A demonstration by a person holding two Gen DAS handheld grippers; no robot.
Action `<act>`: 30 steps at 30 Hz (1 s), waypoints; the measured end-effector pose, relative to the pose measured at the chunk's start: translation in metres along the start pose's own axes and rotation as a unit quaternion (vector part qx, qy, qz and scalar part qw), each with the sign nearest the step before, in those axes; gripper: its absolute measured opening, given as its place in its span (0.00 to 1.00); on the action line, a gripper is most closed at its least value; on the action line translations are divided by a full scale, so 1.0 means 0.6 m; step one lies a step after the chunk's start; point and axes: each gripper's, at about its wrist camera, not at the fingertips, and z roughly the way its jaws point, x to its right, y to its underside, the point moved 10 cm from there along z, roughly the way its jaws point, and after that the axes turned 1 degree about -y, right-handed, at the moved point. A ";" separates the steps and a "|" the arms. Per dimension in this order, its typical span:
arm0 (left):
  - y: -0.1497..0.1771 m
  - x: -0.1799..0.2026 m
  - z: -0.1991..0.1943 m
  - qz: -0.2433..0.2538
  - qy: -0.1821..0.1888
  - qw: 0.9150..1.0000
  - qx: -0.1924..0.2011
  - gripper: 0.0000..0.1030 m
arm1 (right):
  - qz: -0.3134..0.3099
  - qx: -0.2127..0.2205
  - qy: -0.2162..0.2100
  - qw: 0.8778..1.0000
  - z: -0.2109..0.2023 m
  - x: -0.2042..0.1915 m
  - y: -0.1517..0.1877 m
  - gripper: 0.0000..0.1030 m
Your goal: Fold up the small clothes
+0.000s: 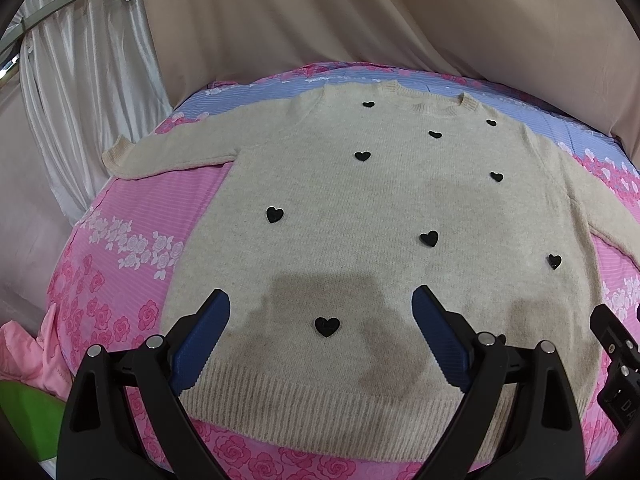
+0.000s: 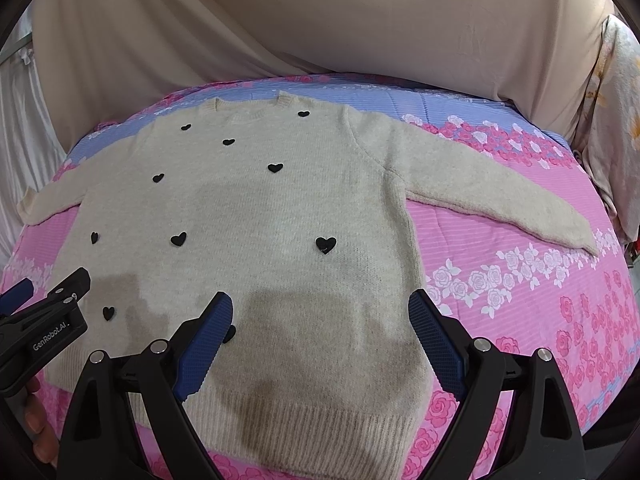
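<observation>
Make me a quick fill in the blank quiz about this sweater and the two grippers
1. The cream sweater is dotted with small black ____.
2. Both the left gripper and the right gripper are ____, holding nothing.
3. The sweater lies flat with both sleeves spread, not yet ____.
4. It rests on a floral bedspread that is mostly ____.

Missing words: hearts; open; folded; pink

Soft, even light fills both views, bright and without glare. The left gripper (image 1: 320,312) and right gripper (image 2: 320,312) each throw a dull, blurred-edged shadow onto the sweater (image 1: 380,208) low in the frame. Fisheye bulging bends the edges, and the corners go black; focus is sharp.
</observation>
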 end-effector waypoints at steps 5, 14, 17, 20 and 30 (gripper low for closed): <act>-0.002 0.003 0.005 0.001 -0.001 1.000 -0.002 0.88 | 0.000 -0.003 -0.001 1.000 0.004 0.001 -0.003 0.85; -0.006 0.014 0.012 0.004 -0.004 1.000 -0.006 0.88 | 0.000 -0.007 -0.002 1.000 0.012 0.001 -0.007 0.85; -0.006 0.016 0.013 0.006 -0.005 1.000 -0.008 0.88 | 0.000 -0.010 -0.003 1.000 0.016 0.001 -0.008 0.85; -0.006 0.017 0.016 0.007 -0.006 1.000 -0.010 0.88 | 0.000 -0.013 -0.004 1.000 0.018 0.002 -0.007 0.85; -0.005 0.055 0.025 0.017 -0.001 1.000 -0.021 0.88 | 0.021 -0.034 0.001 0.999 0.038 0.050 -0.001 0.85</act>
